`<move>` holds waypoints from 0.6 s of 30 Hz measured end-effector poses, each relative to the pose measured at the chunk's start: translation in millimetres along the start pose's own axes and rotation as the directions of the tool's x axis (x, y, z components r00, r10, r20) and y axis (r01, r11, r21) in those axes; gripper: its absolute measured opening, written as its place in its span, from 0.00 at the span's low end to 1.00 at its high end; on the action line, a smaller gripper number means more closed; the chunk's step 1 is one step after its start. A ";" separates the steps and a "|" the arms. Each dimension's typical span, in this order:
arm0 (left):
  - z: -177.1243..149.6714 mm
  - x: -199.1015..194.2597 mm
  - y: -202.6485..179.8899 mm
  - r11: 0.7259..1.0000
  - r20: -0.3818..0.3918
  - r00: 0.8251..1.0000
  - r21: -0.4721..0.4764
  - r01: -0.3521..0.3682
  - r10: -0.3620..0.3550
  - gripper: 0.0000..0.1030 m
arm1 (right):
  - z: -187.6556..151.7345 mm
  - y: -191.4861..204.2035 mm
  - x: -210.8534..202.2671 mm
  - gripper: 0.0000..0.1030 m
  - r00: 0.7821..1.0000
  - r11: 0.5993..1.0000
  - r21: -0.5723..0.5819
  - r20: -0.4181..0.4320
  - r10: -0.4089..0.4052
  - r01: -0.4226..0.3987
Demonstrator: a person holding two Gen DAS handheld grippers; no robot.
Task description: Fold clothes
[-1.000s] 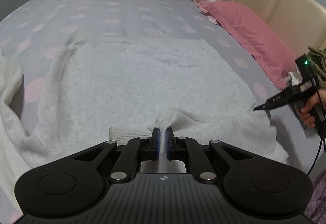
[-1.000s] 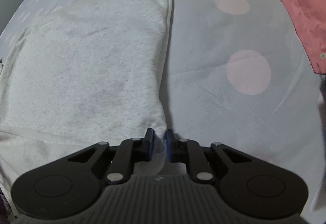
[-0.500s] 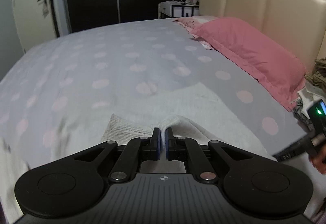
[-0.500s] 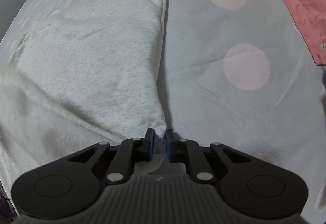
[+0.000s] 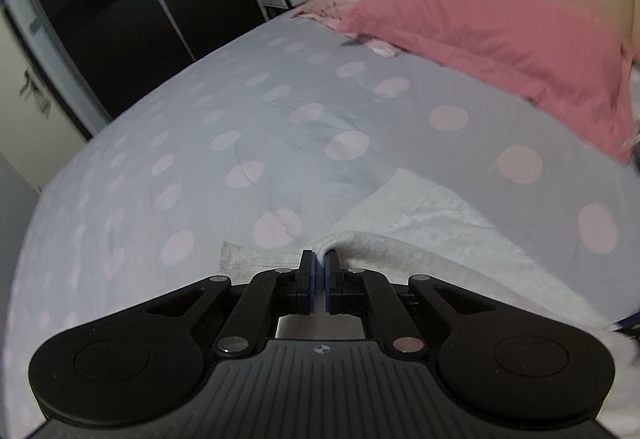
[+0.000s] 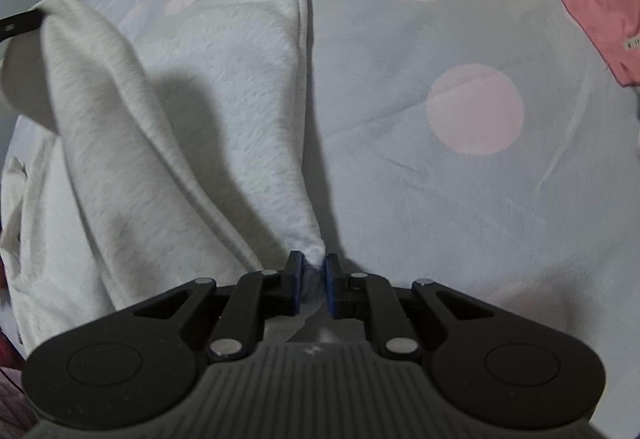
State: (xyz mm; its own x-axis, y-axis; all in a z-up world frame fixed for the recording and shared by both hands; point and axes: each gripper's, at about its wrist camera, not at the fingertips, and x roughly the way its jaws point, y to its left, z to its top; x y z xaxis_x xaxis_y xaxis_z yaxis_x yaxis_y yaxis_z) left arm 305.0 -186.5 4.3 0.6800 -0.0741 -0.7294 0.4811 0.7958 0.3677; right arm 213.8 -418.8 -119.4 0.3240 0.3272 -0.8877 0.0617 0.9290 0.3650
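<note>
Gripping one white garment point(image 6: 168, 143) at two corners, left gripper point(image 5: 319, 259) and right gripper point(image 6: 311, 263) are both clenched on fabric; bedsheet point(image 5: 200, 143) beyond lies open, one pink pillow point(image 5: 500, 35) along its far edge.

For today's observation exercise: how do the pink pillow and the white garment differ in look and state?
The pink pillow is smooth and lies untouched by the headboard; the white garment is fuzzy and partly lifted into a fold. The pillow is free; the garment is pinched by the left gripper and right gripper. Both rest on the spotted bedsheet.
</note>
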 end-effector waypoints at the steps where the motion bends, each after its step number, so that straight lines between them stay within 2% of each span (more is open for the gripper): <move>1: 5.2 8.5 -2.7 1.000 -0.011 1.000 0.025 -0.019 0.019 0.02 | 1.2 -2.2 -0.9 0.13 1.000 1.000 0.016 0.003 0.011 -0.012; 3: 13.1 26.1 -7.3 0.997 -0.031 0.998 0.062 -0.054 0.056 0.02 | 3.6 -11.3 -2.8 0.13 0.999 0.997 0.066 0.015 0.032 -0.033; 6: 21.6 48.4 -17.9 0.987 -0.039 0.994 0.127 -0.096 0.102 0.02 | 5.5 -25.2 -3.1 0.11 0.999 0.992 0.122 0.030 0.018 -0.021; 8: 26.7 60.7 -26.5 0.977 -0.031 0.991 0.178 -0.120 0.128 0.02 | 5.9 -28.4 -6.4 0.10 0.999 0.994 0.108 0.042 -0.012 0.007; 10: 32.1 67.2 -33.8 0.972 -0.026 0.992 0.206 -0.112 0.120 0.02 | 6.1 -31.5 -11.5 0.10 0.998 0.995 0.101 0.059 -0.024 0.018; 14: 37.7 72.3 -48.8 0.957 -0.013 0.994 0.269 -0.104 0.112 0.02 | 5.3 -39.1 -20.2 0.18 0.993 0.981 0.169 0.086 0.079 -0.093; 15: 38.6 72.6 -50.5 0.956 -0.013 0.994 0.275 -0.103 0.111 0.02 | 5.2 -40.4 -19.5 0.32 0.991 0.974 0.191 0.080 0.112 -0.125; 18: 41.3 71.8 -51.5 0.958 -0.011 0.995 0.272 -0.094 0.101 0.02 | 4.9 -43.2 -14.2 0.34 0.986 0.958 0.236 0.070 0.151 -0.164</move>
State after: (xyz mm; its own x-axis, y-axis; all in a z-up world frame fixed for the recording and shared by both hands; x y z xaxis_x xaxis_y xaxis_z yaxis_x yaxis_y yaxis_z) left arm 351.9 -257.6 -43.1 0.7190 0.0132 -0.6949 0.5472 0.6057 0.5776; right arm 211.1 -464.4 -121.2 0.3952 0.4511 -0.8002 0.2286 0.7954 0.5613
